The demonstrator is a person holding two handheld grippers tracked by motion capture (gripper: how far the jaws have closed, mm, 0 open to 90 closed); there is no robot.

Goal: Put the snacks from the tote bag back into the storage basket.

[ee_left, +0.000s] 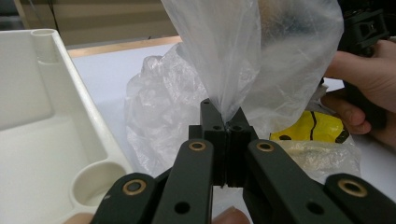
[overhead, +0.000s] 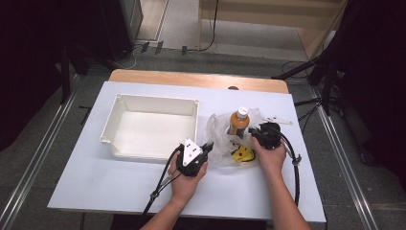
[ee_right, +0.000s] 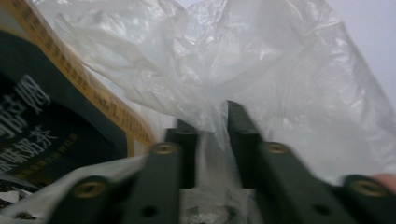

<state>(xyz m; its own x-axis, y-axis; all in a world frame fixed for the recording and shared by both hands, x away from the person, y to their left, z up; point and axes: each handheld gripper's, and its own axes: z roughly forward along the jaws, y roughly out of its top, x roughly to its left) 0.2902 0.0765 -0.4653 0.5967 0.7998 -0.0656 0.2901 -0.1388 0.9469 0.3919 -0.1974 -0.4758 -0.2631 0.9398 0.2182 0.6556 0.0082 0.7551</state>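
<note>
Inside clear plastic bag (overhead: pixel 222 139): bottle (overhead: pixel 238 122), yellow packet (overhead: pixel 242 153).

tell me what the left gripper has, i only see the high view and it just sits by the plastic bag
Observer: The left gripper is shut on a pinch of the clear plastic bag.
Operator: and the right gripper?
Observer: The right gripper has bag film between its parted jaws; it is not pinched.
Operator: anything beside it in there?
Observer: A dark label with an orange border, right beside those jaws.
</note>
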